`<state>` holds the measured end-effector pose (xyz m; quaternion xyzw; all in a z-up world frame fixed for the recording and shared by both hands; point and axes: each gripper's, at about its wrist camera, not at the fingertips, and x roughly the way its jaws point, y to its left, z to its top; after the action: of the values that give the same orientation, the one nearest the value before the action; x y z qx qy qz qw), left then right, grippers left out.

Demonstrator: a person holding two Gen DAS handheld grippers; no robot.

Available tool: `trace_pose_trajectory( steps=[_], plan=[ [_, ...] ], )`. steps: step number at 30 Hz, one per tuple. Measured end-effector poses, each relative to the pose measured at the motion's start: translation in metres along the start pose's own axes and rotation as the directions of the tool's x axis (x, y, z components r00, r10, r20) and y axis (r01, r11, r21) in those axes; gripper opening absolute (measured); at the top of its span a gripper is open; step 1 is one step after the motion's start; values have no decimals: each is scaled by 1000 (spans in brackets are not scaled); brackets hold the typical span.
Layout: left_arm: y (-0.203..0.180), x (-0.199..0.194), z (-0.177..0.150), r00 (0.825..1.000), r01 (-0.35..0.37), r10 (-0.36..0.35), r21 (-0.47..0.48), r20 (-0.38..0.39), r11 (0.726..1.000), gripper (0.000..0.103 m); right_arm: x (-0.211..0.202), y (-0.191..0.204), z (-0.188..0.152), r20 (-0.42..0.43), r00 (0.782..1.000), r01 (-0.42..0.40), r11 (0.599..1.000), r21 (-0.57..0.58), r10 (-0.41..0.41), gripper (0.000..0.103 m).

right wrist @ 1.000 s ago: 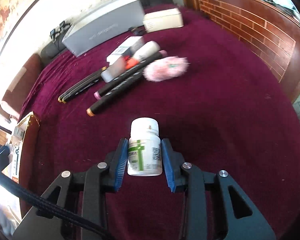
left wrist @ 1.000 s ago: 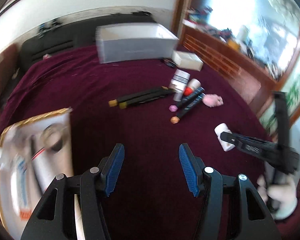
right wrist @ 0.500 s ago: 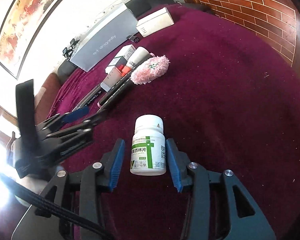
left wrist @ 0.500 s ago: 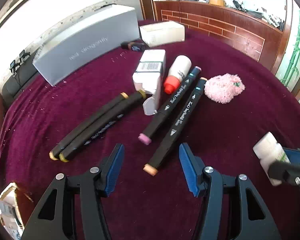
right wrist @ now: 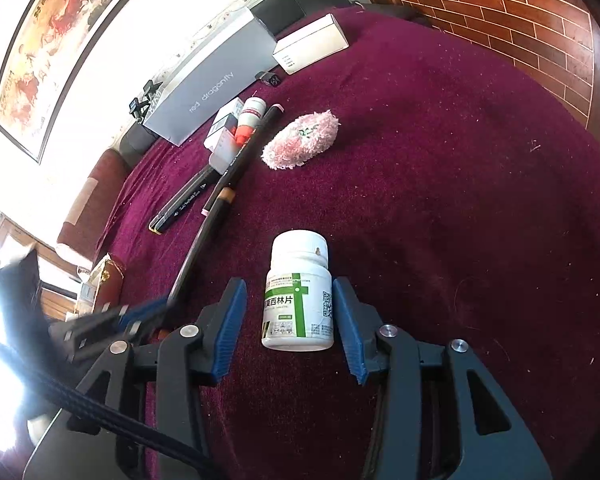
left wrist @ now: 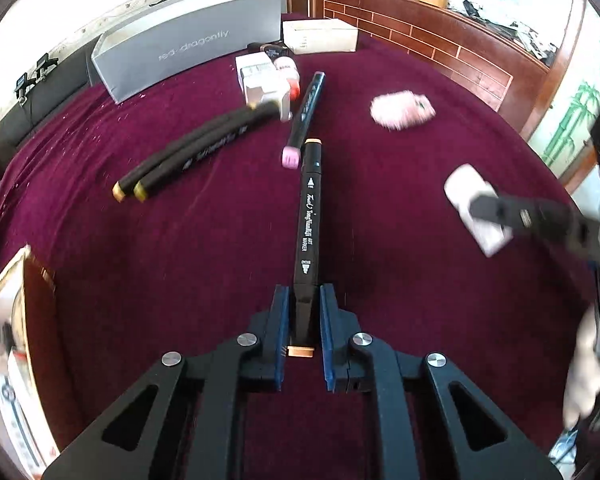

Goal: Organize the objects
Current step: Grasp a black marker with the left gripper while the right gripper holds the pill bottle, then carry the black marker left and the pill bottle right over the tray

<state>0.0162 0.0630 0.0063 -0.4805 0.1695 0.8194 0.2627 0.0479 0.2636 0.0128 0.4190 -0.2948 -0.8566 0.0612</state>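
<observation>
Left gripper (left wrist: 303,312) clamps marker (left wrist: 309,216); right gripper (right wrist: 288,312) gapes around bottle (right wrist: 298,292).

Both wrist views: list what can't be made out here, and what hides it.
- Left wrist view: pill bottle label, motion-blurred and crossed by the right gripper.
- Left wrist view: items on the tray at the left edge, cut off and blurred.
- Right wrist view: left gripper, blurred; its hold on the marker is unclear there.
- Right wrist view: bottle's small print, too small.

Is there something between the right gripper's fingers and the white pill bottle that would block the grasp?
Nothing visible does. The pill bottle stands upright on the cloth between the open blue pads of the right gripper, with bare gaps on both sides.
</observation>
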Motion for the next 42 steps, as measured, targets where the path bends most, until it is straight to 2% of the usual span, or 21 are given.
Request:
trace_pose_trajectory(
  steps=[4, 9, 13, 14, 16, 21, 25, 29, 30, 31, 32, 33, 34, 38, 42],
  plan=[
    [-5, 5, 7, 999, -35, 34, 7, 10, 999, 13, 1, 4, -1, 1, 1000, 19, 1000, -23, -19, 47],
    [-23, 17, 25, 994, -85, 82, 43, 71, 995, 15, 3, 8, -2, 5, 999, 51, 998, -49, -51, 47],
    [-20, 16, 20, 990, -82, 81, 8, 114, 997, 15, 3, 9, -4, 7, 998, 65, 996, -59, -64, 47],
    [-19, 15, 17, 991, -82, 80, 10, 111, 997, 11, 3, 10, -4, 7, 998, 70, 996, -64, -69, 48],
    [-12, 8, 11, 994, -40, 43, -27, 97, 999, 11, 4, 12, -4, 6, 997, 79, 994, -77, -79, 50],
    [14, -33, -11, 988, 47, -29, -116, 152, 992, 11, 9, 24, -5, 1, 988, 150, 980, -133, -151, 53],
    [33, -66, -32, 977, 82, -47, -161, 209, 983, 11, 18, 40, -5, -13, 971, 230, 955, -190, -237, 62],
    [52, -94, -54, 966, 110, -57, -201, 251, 973, 12, 26, 49, -4, -26, 950, 297, 926, -233, -311, 63],
    [57, -100, -58, 963, 117, -59, -210, 263, 971, 12, 27, 49, -3, -27, 947, 306, 922, -239, -321, 62],
    [61, -107, -63, 960, 117, -54, -218, 275, 969, 12, 28, 51, -3, -30, 939, 325, 911, -255, -343, 53],
    [67, -113, -70, 957, 114, -45, -230, 287, 966, 12, 29, 54, -4, -23, 926, 356, 892, -278, -377, 32],
    [74, -119, -76, 954, 117, -40, -245, 299, 963, 12, 30, 55, -5, -12, 911, 389, 871, -300, -412, 31],
    [80, -123, -81, 951, 124, -39, -260, 307, 958, 12, 30, 55, -5, -16, 911, 389, 869, -305, -413, 31],
    [114, -143, -109, 943, 128, -9, -337, 332, 933, 12, 19, 57, -6, -44, 937, 324, 908, -266, -347, 31],
    [155, -156, -135, 943, 67, 80, -421, 322, 905, 12, 8, 77, -10, -45, 968, 229, 942, -245, -247, 31]
  ],
)
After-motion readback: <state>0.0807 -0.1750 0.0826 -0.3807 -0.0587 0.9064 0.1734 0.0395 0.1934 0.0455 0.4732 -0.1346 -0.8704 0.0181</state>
